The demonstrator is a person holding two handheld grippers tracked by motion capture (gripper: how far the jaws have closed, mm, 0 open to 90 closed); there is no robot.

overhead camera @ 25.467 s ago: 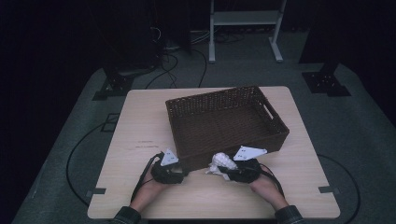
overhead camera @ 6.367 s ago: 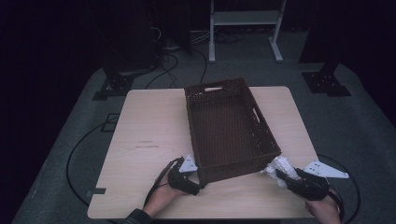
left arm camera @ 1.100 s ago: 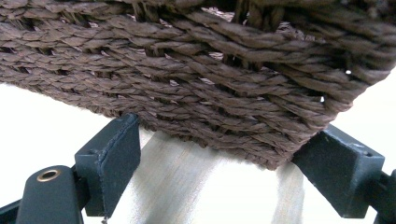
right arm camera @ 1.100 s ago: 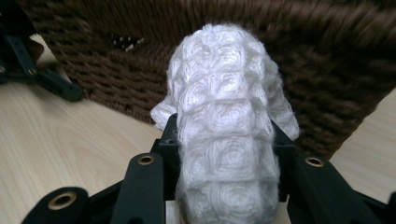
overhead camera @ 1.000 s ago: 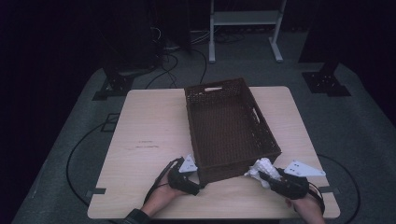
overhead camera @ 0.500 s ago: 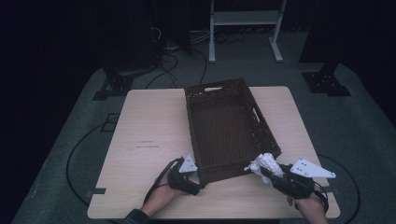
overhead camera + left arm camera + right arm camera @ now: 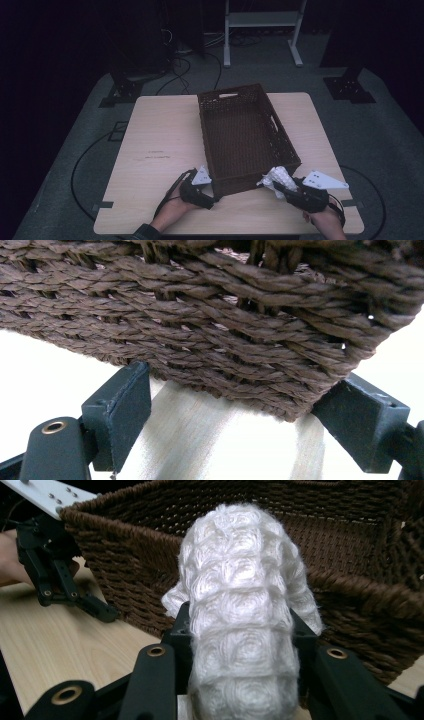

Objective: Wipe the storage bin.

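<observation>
A brown wicker basket point(image 7: 280, 134) stands lengthwise on the wooden table point(image 7: 160, 135), and its inside looks bare. My left gripper point(image 7: 211, 200) is at its near left corner. In the left gripper view the woven corner point(image 7: 225, 315) sits between the wide-set jaws, both touching the weave, so the left gripper point(image 7: 242, 382) is shut on it. My right gripper point(image 7: 276, 185) is shut on a white fluffy cloth point(image 7: 277, 176) just outside the near right corner. In the right gripper view the cloth point(image 7: 240, 570) bulges up between the jaws in front of the basket rim point(image 7: 125, 555).
The left gripper point(image 7: 65, 590) and a hand show at the left of the right gripper view. Bare tabletop lies left of the basket. Beyond the table are a white stand point(image 7: 260, 30), cables point(image 7: 185, 65) and dark equipment bases on grey carpet.
The basket, once lying crosswise, now lies lengthwise. The right gripper has brought the cloth in from the table's right edge to the basket's near right corner, creeping slightly closer in the last second. The left gripper stays put.
</observation>
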